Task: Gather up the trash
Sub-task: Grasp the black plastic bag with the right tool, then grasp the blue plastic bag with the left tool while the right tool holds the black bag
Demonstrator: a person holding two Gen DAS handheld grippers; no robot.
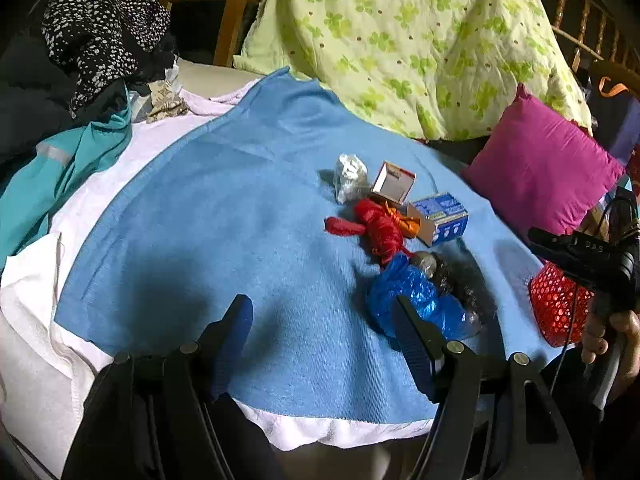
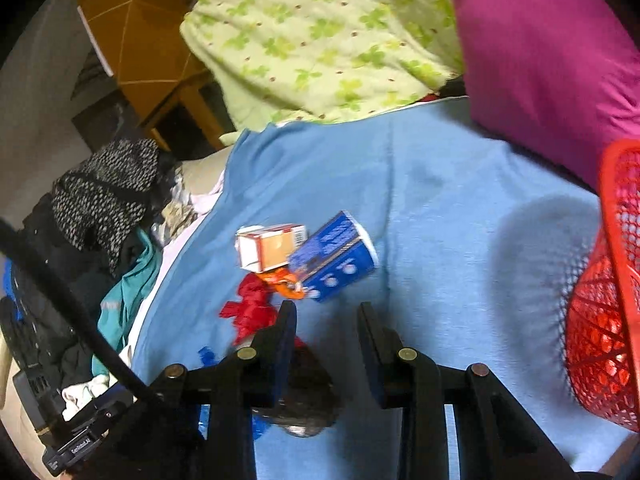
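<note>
Trash lies on a blue cloth (image 1: 224,232): a crumpled silver wrapper (image 1: 349,176), a small open white carton (image 1: 393,182), a blue carton (image 1: 440,218), a red plastic bag (image 1: 376,228) with an orange wrapper (image 1: 404,218), a blue plastic bag (image 1: 412,300) and a dark clear wrapper (image 1: 448,276). My left gripper (image 1: 324,320) is open and empty, its right finger beside the blue bag. My right gripper (image 2: 326,324) is open and empty, just short of the blue carton (image 2: 334,256), white carton (image 2: 266,248) and red bag (image 2: 250,308). A red mesh basket (image 2: 604,308) stands at the right.
A magenta pillow (image 1: 540,176) and a green flowered quilt (image 1: 400,40) lie behind the trash. Piled clothes (image 1: 80,80) sit at the left. A white sheet (image 1: 40,340) lies under the blue cloth. The basket (image 1: 556,304) shows beside the right gripper's body.
</note>
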